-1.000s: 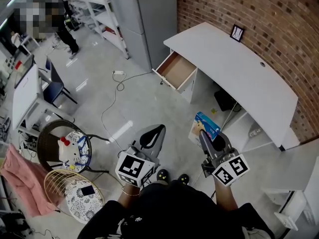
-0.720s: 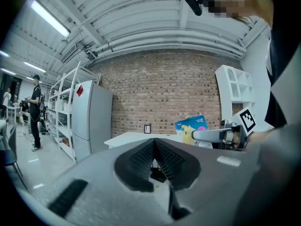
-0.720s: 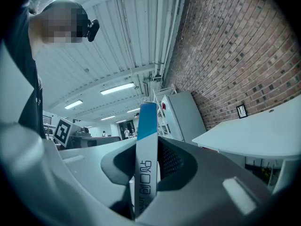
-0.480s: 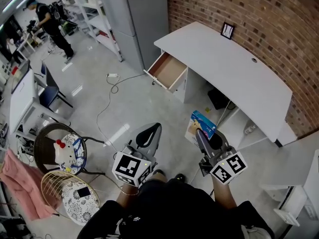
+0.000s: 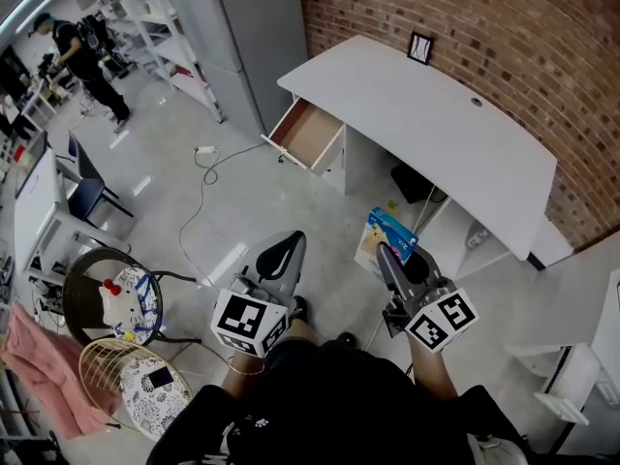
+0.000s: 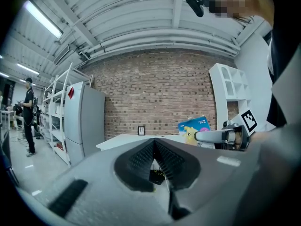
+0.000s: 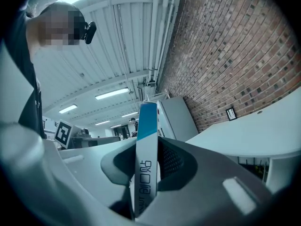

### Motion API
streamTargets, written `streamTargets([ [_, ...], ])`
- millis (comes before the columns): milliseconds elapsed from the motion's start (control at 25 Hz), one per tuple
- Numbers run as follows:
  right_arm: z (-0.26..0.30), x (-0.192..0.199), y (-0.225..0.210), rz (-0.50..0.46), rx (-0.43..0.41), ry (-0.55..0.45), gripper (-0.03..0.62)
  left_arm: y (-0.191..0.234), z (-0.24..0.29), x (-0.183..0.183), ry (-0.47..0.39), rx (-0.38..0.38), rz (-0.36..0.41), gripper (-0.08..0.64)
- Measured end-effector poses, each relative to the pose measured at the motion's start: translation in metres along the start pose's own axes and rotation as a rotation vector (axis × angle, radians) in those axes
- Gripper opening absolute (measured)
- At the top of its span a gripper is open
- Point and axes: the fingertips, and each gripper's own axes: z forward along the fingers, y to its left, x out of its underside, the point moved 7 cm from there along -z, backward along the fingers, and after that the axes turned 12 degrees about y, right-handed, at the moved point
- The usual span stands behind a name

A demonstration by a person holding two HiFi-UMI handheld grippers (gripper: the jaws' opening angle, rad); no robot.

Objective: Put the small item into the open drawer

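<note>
The carrying step is judged to be in hand. The small flat box [image 7: 146, 161] is pinched edge-on between the jaws of the right gripper [image 5: 402, 264], with the pads pressed on its two broad faces. Its blue end stands out beyond the jaw tips. The jaws of the left gripper [image 6: 154, 147] are pressed together with nothing between them, and it is held beside the right one.

The open drawer [image 5: 308, 136] lies well ahead of both pairs of jaws and to the left of the line along which the right jaws point. It is pulled out from the left end of the white desk [image 5: 455, 134], and nothing can be made out inside it.

For the next move, the box would have to be carried forward and leftward until the right jaws are above the drawer's cavity. It would then be lowered inside the drawer's walls, and only then would the jaws be spread. Since the box is gripped on edge, some toppling on release is to be expected.
</note>
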Motion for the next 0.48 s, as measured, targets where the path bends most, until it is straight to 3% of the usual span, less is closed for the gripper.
streamTargets([
  [480,0.002,-0.0015,-0.0045,-0.008,-0.04,-0.015,0.083,-0.0033,0.0003,-0.0047,-0.006,-0.032,0.025,-0.002],
])
